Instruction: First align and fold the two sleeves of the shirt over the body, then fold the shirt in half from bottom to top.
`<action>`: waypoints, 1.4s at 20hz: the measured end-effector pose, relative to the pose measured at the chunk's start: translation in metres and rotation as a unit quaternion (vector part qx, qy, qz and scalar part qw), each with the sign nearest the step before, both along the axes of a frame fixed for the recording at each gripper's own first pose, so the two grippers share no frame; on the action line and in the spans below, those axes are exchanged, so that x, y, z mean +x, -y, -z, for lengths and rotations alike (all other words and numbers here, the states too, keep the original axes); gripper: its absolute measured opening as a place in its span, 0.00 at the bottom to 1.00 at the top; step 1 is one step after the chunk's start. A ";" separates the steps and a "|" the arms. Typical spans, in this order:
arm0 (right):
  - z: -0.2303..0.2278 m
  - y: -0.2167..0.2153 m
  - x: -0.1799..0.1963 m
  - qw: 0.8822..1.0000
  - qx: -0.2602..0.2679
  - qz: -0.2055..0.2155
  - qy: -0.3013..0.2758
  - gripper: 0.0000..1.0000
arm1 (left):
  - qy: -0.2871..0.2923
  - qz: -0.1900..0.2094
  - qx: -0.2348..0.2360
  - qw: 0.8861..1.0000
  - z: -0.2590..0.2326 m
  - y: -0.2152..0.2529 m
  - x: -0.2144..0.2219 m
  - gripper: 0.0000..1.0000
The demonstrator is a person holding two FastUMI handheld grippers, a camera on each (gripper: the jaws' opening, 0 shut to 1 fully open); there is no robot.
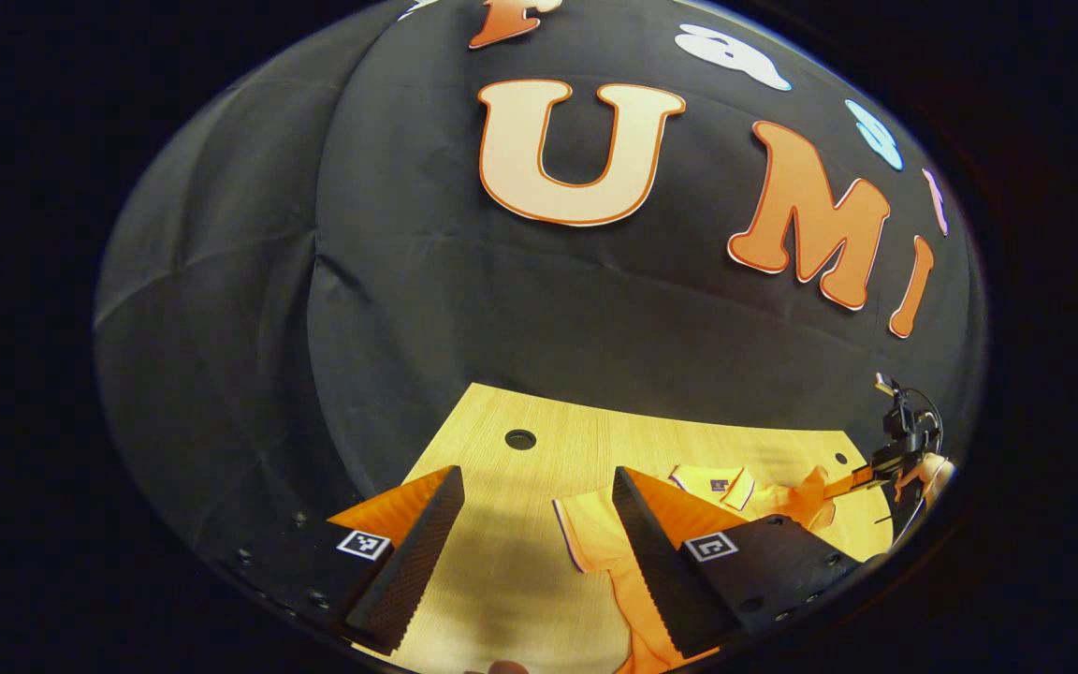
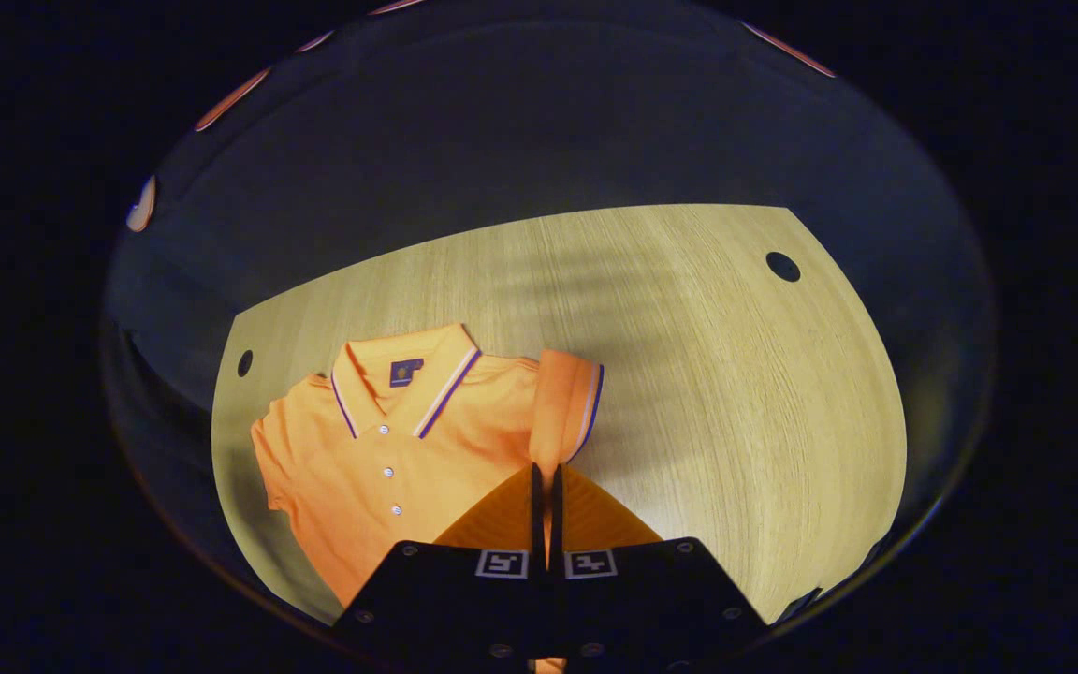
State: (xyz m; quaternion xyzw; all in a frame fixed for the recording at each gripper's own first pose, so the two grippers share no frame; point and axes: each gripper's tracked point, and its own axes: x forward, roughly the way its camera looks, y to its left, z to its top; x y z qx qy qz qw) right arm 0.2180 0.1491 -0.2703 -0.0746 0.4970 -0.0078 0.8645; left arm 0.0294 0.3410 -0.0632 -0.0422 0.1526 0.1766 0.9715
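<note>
Right tool (image 2: 544, 482) pinching shirt (image 2: 380, 440) sleeve (image 2: 565, 402); table (image 2: 735, 393) holes nearby.

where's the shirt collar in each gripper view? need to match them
Left gripper view: collar sits low right of centre, just beyond the left tool's right finger.
Right gripper view: collar is left of centre, up-left of the right tool.
Shared landmark: striped sleeve cuff.

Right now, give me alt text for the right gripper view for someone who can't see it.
The right gripper, jaws nearly closed, pinches a raised sleeve of an orange short-sleeved polo shirt, which lies buttoned and collar-up on a pale wooden table.
</note>
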 end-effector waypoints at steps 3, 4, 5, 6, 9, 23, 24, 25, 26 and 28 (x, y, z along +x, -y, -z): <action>0.002 -0.034 -0.003 1.000 0.015 -0.018 0.001 0.00 | -0.001 0.003 0.001 1.000 0.000 -0.009 -0.006 0.98; 0.006 -0.046 -0.004 1.000 0.018 -0.024 -0.001 0.00 | -0.002 0.003 0.000 1.000 0.003 -0.013 -0.009 0.98; 0.009 -0.055 -0.005 0.999 0.019 -0.029 -0.003 0.00 | -0.003 0.002 -0.002 1.000 0.003 -0.016 -0.011 0.98; 0.013 -0.062 -0.006 0.999 0.020 -0.033 -0.005 0.00 | -0.004 0.001 -0.005 1.000 0.005 -0.019 -0.013 0.98; 0.028 -0.088 -0.006 0.998 0.030 -0.054 -0.007 0.00 | -0.008 -0.003 -0.015 1.000 0.011 -0.028 -0.019 0.98; 0.098 -0.150 -0.026 0.991 0.068 -0.086 -0.072 0.02 | -0.032 -0.025 -0.032 0.999 0.034 -0.054 -0.033 0.98; 0.100 -0.154 -0.029 0.990 0.073 -0.091 -0.077 0.02 | -0.033 -0.026 -0.032 0.999 0.034 -0.055 -0.035 0.98; 0.102 -0.160 -0.031 0.989 0.081 -0.096 -0.081 0.04 | -0.034 -0.026 -0.033 0.999 0.035 -0.056 -0.034 0.98; 0.105 -0.172 -0.037 0.985 0.102 -0.104 -0.091 0.15 | -0.036 -0.027 -0.034 0.998 0.036 -0.055 -0.033 0.98; 0.105 -0.183 -0.042 0.982 0.119 -0.111 -0.095 0.24 | -0.038 -0.026 -0.037 0.998 0.037 -0.055 -0.034 0.98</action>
